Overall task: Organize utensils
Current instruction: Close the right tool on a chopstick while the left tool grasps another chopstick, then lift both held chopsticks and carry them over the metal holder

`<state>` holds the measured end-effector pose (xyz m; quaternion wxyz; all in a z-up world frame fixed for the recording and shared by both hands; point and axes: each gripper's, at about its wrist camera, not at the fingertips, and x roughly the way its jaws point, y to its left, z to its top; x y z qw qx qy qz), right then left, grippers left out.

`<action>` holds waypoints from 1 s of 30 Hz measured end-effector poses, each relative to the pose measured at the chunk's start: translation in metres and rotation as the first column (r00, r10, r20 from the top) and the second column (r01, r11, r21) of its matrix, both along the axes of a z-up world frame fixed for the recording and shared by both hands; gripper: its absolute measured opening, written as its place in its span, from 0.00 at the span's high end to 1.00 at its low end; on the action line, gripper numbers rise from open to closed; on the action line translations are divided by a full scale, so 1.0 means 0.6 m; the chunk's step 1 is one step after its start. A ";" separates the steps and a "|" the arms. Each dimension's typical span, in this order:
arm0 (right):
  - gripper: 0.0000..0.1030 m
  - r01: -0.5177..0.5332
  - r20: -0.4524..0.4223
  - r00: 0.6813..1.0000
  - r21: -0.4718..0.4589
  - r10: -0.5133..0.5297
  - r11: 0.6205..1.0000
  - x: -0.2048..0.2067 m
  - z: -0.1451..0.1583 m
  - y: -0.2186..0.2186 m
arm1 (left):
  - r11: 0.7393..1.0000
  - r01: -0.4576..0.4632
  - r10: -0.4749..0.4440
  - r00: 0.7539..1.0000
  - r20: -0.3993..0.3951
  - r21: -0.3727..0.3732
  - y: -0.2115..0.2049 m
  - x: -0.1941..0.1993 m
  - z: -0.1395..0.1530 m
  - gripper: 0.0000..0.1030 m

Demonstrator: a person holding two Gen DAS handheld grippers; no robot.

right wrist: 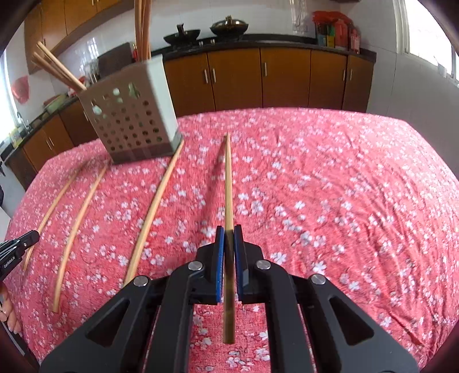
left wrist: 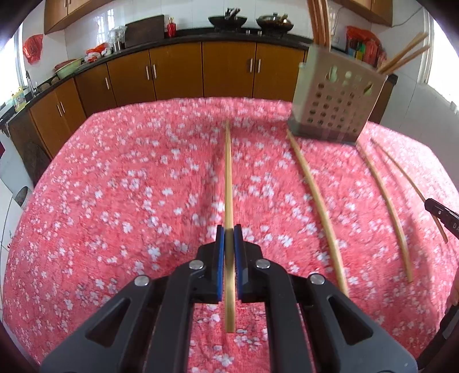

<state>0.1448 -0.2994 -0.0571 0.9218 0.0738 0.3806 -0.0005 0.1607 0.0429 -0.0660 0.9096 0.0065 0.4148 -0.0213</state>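
Note:
My left gripper (left wrist: 229, 231) is shut on a bamboo chopstick (left wrist: 228, 178) that points straight ahead over the pink flowered cloth (left wrist: 129, 200). My right gripper (right wrist: 229, 229) is likewise shut on a second chopstick (right wrist: 228, 183). Two loose chopsticks (left wrist: 315, 206) (left wrist: 384, 206) lie side by side on the cloth between the grippers. A perforated beige utensil holder (left wrist: 335, 103) (right wrist: 132, 120) stands at the far side with several chopsticks in it. The right gripper's tip (left wrist: 433, 205) shows at the right edge, and the left gripper's tip (right wrist: 34, 236) at the left edge.
The cloth-covered table ends just behind the holder. Beyond it run brown cabinets (left wrist: 178, 71) under a dark counter with two woks (left wrist: 228, 21). A person's fingers (right wrist: 8, 315) show at the left edge of the right wrist view.

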 end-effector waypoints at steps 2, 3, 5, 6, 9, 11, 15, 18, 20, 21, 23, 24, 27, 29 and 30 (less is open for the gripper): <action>0.93 0.004 0.041 0.999 -0.010 -0.004 1.000 -0.007 0.020 -0.001 | 1.000 0.006 -0.005 0.999 0.040 -0.008 0.002 -0.007 0.023 0.93; 0.93 0.006 0.061 0.998 -0.012 -0.006 1.000 -0.011 0.030 -0.002 | 1.000 0.008 -0.008 0.998 0.059 -0.010 0.002 -0.010 0.034 0.93; 0.93 0.009 0.109 0.994 -0.012 -0.008 1.000 -0.018 0.054 -0.003 | 1.000 0.014 -0.012 0.994 0.105 -0.020 0.002 -0.017 0.060 0.93; 0.93 0.010 0.131 0.991 -0.012 -0.009 1.000 -0.021 0.065 -0.003 | 1.000 0.016 -0.012 0.992 0.124 -0.025 0.002 -0.018 0.073 0.93; 0.93 0.010 0.196 0.981 -0.010 -0.007 1.000 -0.024 0.101 -0.005 | 0.998 0.020 -0.009 0.983 0.182 -0.055 -0.005 -0.015 0.112 0.93; 0.93 0.008 0.234 0.972 -0.011 -0.005 1.000 -0.025 0.124 -0.005 | 0.997 0.024 -0.007 0.976 0.218 -0.075 -0.006 -0.015 0.137 0.93; 0.93 0.004 0.282 0.959 -0.013 0.000 1.000 -0.021 0.155 -0.003 | 0.995 0.039 -0.012 0.962 0.274 -0.093 -0.011 -0.014 0.182 0.93; 0.93 0.000 0.307 0.952 -0.004 0.002 1.000 -0.017 0.174 -0.002 | 0.994 0.052 -0.023 0.955 0.297 -0.092 -0.018 -0.012 0.200 0.93; 0.93 -0.003 0.318 0.948 -0.001 0.003 1.000 -0.017 0.183 -0.002 | 0.995 0.061 -0.032 0.950 0.312 -0.084 -0.024 -0.011 0.214 0.93; 0.93 -0.006 0.324 0.946 0.000 0.005 1.000 -0.014 0.186 -0.001 | 0.995 0.067 -0.038 0.946 0.320 -0.080 -0.028 -0.010 0.221 0.93; 0.93 -0.011 0.338 0.941 0.000 0.010 1.000 -0.013 0.195 0.002 | 0.994 0.077 -0.047 0.942 0.333 -0.075 -0.032 -0.010 0.232 0.93; 0.93 -0.013 0.343 0.939 0.000 0.012 1.000 -0.013 0.199 0.002 | 0.994 0.081 -0.052 0.939 0.339 -0.073 -0.035 -0.010 0.238 0.93; 0.93 -0.022 0.360 0.933 0.004 0.019 1.000 -0.009 0.209 0.008 | 0.994 0.089 -0.060 0.933 0.356 -0.068 -0.038 -0.009 0.248 0.93; 0.93 -0.027 0.370 0.929 0.007 0.022 1.000 -0.012 0.214 0.009 | 0.993 0.093 -0.061 0.927 0.369 -0.068 -0.042 -0.009 0.257 0.93; 0.93 -0.031 0.374 0.927 0.008 0.026 0.999 -0.012 0.218 0.012 | 0.993 0.095 -0.062 0.925 0.375 -0.071 -0.044 -0.009 0.262 0.93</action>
